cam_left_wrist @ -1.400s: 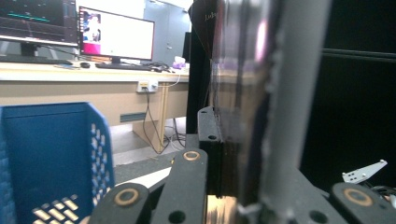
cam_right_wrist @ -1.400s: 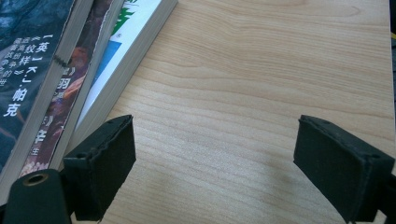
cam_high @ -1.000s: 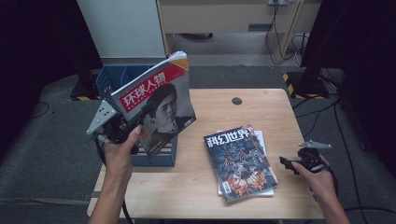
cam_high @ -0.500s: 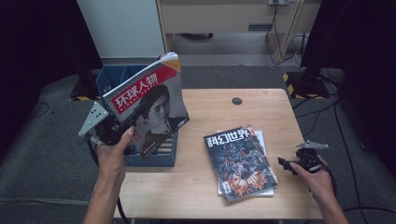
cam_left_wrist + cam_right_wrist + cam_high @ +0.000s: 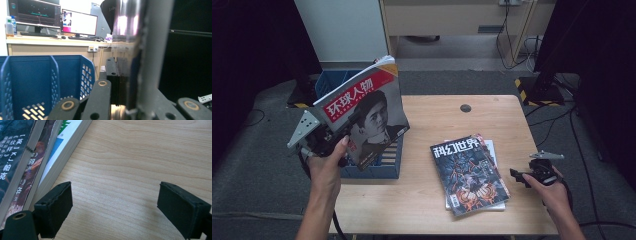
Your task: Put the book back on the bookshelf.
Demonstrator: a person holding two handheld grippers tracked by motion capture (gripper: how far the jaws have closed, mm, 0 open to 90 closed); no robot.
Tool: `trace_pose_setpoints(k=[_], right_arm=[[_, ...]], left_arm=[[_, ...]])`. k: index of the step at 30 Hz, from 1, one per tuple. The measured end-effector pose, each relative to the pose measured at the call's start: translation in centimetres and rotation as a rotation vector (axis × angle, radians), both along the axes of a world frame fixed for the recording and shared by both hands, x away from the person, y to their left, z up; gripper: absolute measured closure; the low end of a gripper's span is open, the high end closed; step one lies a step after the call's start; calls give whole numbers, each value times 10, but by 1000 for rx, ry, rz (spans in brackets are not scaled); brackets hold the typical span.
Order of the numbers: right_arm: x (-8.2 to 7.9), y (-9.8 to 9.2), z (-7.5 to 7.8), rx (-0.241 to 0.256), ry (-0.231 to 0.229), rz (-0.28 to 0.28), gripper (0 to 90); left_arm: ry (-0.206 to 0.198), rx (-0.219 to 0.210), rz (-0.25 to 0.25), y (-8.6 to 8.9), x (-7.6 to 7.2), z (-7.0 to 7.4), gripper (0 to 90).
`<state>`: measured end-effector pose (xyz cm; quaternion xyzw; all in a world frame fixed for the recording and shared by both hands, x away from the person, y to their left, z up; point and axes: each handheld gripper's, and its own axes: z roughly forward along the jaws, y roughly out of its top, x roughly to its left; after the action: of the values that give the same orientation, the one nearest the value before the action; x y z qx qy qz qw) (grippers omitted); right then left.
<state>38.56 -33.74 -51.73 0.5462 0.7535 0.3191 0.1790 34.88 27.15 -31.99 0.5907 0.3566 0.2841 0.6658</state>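
Wood table [image 5: 427, 200], mag stack [image 5: 469, 172] centre; blue crate [image 5: 377, 160] left

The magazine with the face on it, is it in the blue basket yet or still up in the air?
Still up in the air. The left gripper holds the magazine tilted above the blue basket.

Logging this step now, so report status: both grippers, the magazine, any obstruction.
Left gripper shut on the magazine, held tilted above the blue basket. Right gripper open, low over the table beside the magazine stack. Nothing in the way.
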Motion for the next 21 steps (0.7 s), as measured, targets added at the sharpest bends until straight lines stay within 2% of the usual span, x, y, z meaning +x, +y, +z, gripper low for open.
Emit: trace_pose_setpoints(k=[21], right_arm=[[0,4,0,-10,-4,3,131]], left_arm=[[-5,-20,87,47,-17,-2,867]])
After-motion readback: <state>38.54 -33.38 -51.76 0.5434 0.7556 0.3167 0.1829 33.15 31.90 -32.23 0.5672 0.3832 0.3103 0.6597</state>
